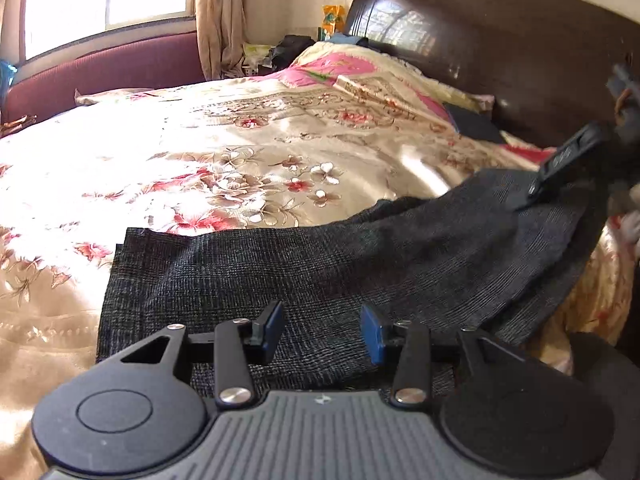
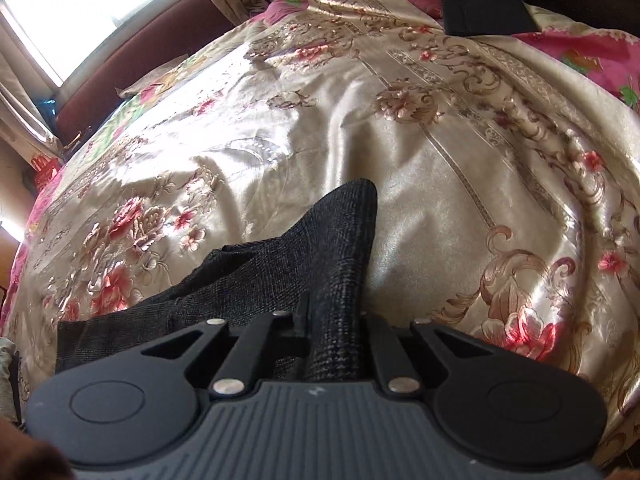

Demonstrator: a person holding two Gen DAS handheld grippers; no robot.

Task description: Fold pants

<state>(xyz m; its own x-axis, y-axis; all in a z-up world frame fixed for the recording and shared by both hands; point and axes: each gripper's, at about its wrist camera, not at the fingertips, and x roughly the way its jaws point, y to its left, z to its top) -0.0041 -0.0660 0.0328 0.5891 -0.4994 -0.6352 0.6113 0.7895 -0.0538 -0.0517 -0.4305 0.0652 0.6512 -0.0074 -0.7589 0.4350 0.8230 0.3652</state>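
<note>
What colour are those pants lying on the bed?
The pants are dark charcoal grey with a faint woven check, clearest in the left wrist view.

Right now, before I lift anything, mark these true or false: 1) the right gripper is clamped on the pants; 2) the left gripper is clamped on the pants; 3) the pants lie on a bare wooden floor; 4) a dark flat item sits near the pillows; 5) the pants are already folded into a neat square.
1) True: the right gripper is shut on the pants.
2) False: the left gripper is open, fingers apart above the fabric.
3) False: they lie on a floral bedspread.
4) True: a dark flat item rests there.
5) False: one end is raised and the rest lies spread out.
</note>
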